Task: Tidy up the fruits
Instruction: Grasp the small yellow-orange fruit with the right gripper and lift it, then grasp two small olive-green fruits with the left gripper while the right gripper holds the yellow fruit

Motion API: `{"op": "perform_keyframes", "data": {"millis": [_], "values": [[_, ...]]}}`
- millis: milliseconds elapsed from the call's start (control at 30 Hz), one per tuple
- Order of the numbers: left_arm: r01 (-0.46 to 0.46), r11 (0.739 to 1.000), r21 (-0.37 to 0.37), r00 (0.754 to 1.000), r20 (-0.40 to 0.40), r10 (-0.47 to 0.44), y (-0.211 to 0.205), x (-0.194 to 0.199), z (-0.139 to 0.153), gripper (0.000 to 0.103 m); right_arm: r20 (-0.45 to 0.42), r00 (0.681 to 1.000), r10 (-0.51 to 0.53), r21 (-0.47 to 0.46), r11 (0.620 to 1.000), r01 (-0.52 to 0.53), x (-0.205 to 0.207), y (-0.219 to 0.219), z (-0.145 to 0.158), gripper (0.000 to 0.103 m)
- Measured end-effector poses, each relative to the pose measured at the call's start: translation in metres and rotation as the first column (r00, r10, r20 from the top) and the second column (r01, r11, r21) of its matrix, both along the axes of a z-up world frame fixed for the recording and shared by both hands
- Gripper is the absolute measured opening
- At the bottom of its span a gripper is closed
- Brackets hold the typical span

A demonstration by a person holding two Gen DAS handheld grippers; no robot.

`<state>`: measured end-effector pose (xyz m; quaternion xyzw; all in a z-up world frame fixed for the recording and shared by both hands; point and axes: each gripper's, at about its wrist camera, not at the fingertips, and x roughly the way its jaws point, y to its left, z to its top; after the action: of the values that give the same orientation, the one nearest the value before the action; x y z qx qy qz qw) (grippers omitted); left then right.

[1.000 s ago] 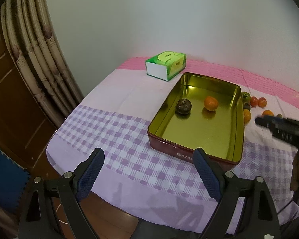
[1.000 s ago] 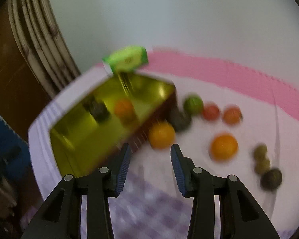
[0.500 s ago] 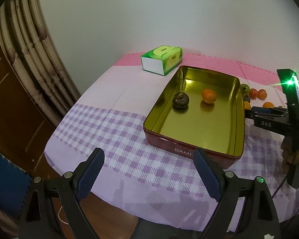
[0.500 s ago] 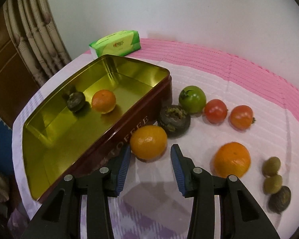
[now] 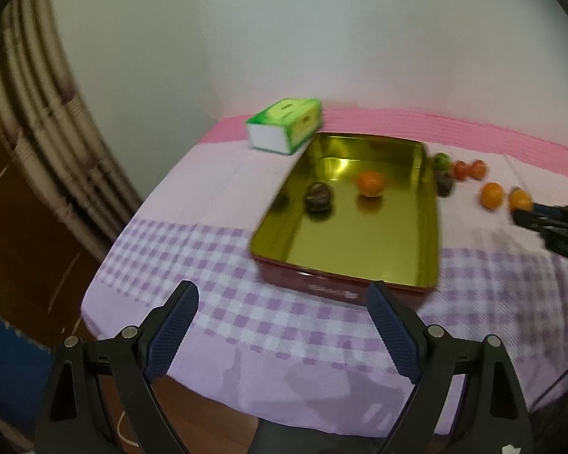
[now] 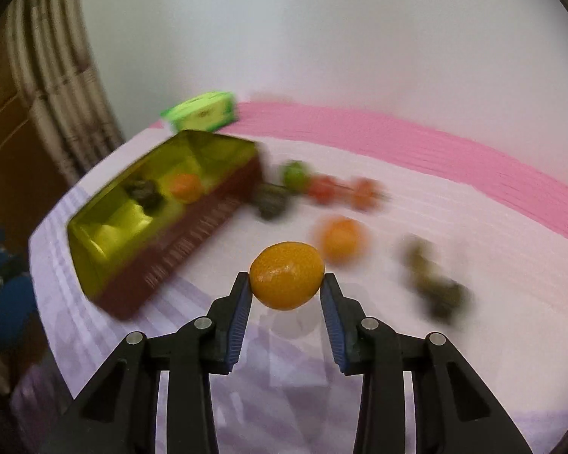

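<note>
The right claw (image 6: 287,290) grips an orange (image 6: 287,274) above the bench (image 6: 416,174), right of the tin (image 6: 132,227) (two fruits inside). The left claw (image 5: 282,327) gapes, holding nothing.

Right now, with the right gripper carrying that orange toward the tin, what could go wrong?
1. The round orange citrus fruit is pinched only at its sides near the tips of the right gripper, so it may slip or roll out.
2. The gold-lined rectangular tin has a raised wall; a low carry could clip it.
3. A drop could knock the small orange or the dark round fruit already inside.
</note>
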<state>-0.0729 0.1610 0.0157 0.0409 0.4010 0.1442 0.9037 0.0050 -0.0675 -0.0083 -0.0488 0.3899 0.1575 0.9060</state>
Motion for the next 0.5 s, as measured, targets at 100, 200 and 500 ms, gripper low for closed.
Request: {"op": "perform_keyframes", "data": {"millis": [100, 200, 500], "values": [[0.119, 0.993, -0.018, 0.993, 0.025, -0.119, -0.02, -0.006, 0.004, 0.088, -0.003, 0.991, -0.135, -0.072, 0.988, 0.135, -0.013, -0.059, -0.006, 0.038], [0.249, 0.966, -0.074, 0.969, 0.023, -0.248, -0.042, -0.007, 0.006, 0.088, -0.01, 0.96, -0.281, -0.097, 0.955, 0.279, -0.018, -0.114, -0.017, 0.038], [0.493, 0.778, -0.39, 0.851, 0.03, -0.524, -0.113, 0.048, 0.016, 0.088, -0.029, 0.893, -0.449, -0.044, 0.893, 0.447, -0.019, -0.181, -0.034, 0.038]]}}
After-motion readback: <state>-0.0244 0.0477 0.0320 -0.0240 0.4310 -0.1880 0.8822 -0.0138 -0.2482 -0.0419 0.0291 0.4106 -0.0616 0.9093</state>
